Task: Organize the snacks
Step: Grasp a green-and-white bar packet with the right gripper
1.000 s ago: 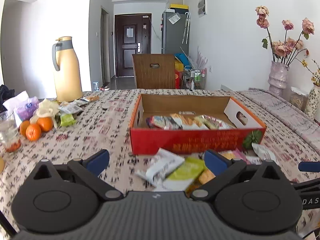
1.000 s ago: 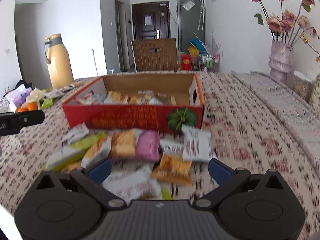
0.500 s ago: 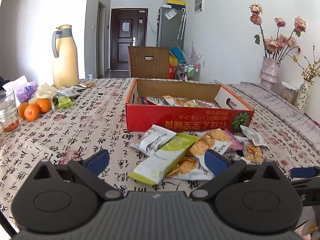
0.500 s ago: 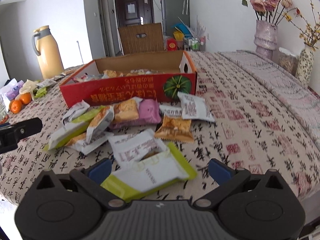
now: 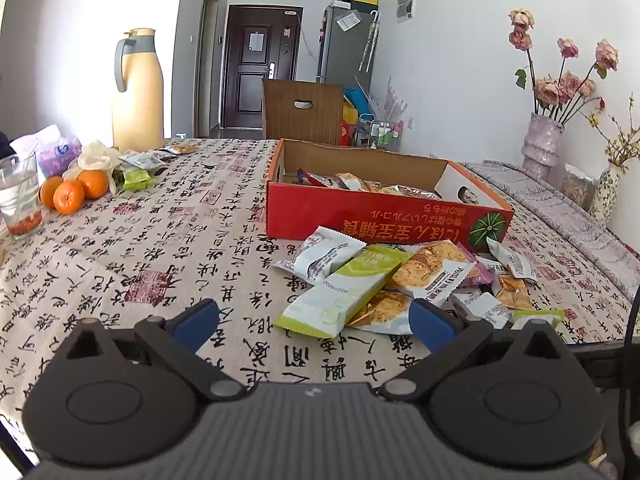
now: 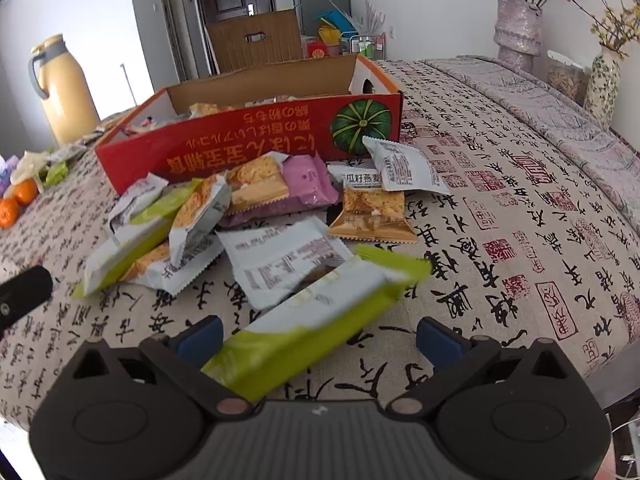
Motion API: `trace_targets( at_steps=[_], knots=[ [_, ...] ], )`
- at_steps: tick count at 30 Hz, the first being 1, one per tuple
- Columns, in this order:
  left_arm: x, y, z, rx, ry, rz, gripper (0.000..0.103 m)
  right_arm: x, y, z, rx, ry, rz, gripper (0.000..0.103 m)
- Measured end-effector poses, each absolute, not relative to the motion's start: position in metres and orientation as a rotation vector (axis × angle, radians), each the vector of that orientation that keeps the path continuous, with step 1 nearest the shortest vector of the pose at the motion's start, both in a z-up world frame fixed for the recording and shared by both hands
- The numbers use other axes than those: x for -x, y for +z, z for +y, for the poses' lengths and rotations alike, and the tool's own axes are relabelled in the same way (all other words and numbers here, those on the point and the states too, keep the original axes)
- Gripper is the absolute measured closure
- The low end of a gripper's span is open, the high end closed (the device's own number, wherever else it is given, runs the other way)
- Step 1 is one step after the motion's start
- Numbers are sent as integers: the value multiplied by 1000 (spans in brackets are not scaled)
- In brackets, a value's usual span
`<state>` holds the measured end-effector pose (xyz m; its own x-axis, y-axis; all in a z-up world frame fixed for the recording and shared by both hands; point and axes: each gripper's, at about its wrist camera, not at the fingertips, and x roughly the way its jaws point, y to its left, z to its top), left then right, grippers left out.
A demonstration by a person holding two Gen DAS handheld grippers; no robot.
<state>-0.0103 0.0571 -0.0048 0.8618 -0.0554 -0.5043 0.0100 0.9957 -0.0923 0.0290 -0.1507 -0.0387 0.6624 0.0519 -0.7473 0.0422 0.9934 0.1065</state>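
A red cardboard box (image 5: 384, 216) (image 6: 248, 148) holds several snack packets on the patterned tablecloth. A loose pile of snack packets (image 5: 384, 280) (image 6: 256, 216) lies in front of it. A long green-and-white packet (image 6: 312, 320) lies nearest, between the fingers of my right gripper (image 6: 318, 338), which is open and empty. Another green packet (image 5: 344, 292) lies just ahead of my left gripper (image 5: 314, 318), which is open and empty near the table's front edge.
A yellow thermos (image 5: 138, 92), oranges (image 5: 70, 194), a glass (image 5: 20, 196) and more packets (image 5: 140, 168) stand at the left. Vases with flowers (image 5: 544, 148) stand at the right. A wooden chair (image 5: 304, 110) is behind the table.
Both grippers have drawn back from the box towards the table's front edge. The pile now lies further ahead, and a green packet has come between the right fingers.
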Motion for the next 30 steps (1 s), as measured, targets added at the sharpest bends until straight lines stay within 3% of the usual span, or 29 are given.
trace_targets(
  at_steps=[2, 5, 13, 15, 30],
  knots=[
    [10, -6, 59, 96, -33, 535, 0, -28, -39, -150, -105, 9, 850, 2],
    [10, -8, 59, 99, -32, 542, 0, -27, -40, -150, -73, 5, 852, 12],
    [8, -9, 55, 103, -30, 553, 0, -15, -37, -169, -45, 9, 812, 57],
    [8, -9, 52, 99, -31, 555, 0, -12, -37, -173, -43, 10, 802, 64],
    [-14, -11, 54, 65, 13, 590, 0, -11, -25, -201, -108, 47, 687, 66]
  ],
)
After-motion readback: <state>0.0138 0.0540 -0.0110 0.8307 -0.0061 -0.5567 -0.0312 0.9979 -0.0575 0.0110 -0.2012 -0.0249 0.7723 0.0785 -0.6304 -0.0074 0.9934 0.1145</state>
